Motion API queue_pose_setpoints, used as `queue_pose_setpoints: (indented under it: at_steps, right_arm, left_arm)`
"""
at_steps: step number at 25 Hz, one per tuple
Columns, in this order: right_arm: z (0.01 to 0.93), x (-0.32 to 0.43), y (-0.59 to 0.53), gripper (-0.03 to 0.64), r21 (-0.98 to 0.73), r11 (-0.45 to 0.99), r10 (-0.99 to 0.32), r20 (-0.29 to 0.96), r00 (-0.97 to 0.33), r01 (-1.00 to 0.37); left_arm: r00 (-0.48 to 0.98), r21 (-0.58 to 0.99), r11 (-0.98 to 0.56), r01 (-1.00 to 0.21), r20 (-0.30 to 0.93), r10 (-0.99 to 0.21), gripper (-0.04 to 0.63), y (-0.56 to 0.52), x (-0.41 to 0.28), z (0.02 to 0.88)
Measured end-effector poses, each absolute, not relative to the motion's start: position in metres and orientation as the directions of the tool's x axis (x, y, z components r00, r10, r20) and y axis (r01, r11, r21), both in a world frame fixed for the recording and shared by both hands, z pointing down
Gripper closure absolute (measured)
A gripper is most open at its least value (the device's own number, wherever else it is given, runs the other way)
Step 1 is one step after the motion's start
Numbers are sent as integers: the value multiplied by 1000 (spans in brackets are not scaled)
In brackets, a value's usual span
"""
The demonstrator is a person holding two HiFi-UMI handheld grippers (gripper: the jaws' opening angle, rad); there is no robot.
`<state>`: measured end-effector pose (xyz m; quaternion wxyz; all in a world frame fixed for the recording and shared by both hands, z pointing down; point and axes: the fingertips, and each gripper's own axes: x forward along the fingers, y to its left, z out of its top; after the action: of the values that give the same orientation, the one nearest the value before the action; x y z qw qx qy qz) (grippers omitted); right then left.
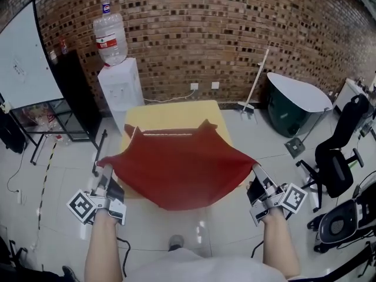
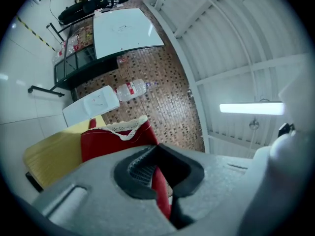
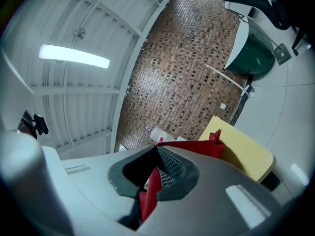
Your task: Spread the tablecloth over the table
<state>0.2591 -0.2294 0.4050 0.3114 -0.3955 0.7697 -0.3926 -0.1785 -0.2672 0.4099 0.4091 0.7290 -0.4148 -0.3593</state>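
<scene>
My left gripper (image 1: 106,172) at 8 o'clock and right gripper (image 1: 257,172) at 4 o'clock each clamp a near corner of the red tablecloth (image 1: 179,169). It spans between them, far edge over the yellow table (image 1: 176,113) at 12 o'clock.

Red tablecloth (image 1: 179,169), white lace trim along the far edge: up in the air, stretched wide between its two near corners, one pinched in the closed left gripper (image 1: 106,170), the other in the closed right gripper (image 1: 256,170). Sagging in the middle, near edge hanging in a curve. Far edge rumpled over the table, both far corners poking up. Yellow rectangular table (image 1: 176,111): far strip of the top bare, the rest hidden behind the cloth.
</scene>
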Motion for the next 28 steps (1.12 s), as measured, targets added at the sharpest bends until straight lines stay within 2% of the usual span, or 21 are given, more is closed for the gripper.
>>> queue_pose_setpoints:
  at_steps: [16,21,28]
  right_arm:
    - [303,322,-187,614,-743,529,-830,-353,-432,-410]
    - [300,317,-218,614,-729,519,-837,-329,-437,-446]
    - [297,300,-316,614,-698,482,-862,-269,-430,-529]
  left_arm:
    - [318,793,-481,-374,-378,-870,588,-215,-185,294]
    - [337,785,-478,-394,-360,-870,588,-247,-189,297]
    - [372,786,-468,-405,-326,-869,588,-343,-199,303]
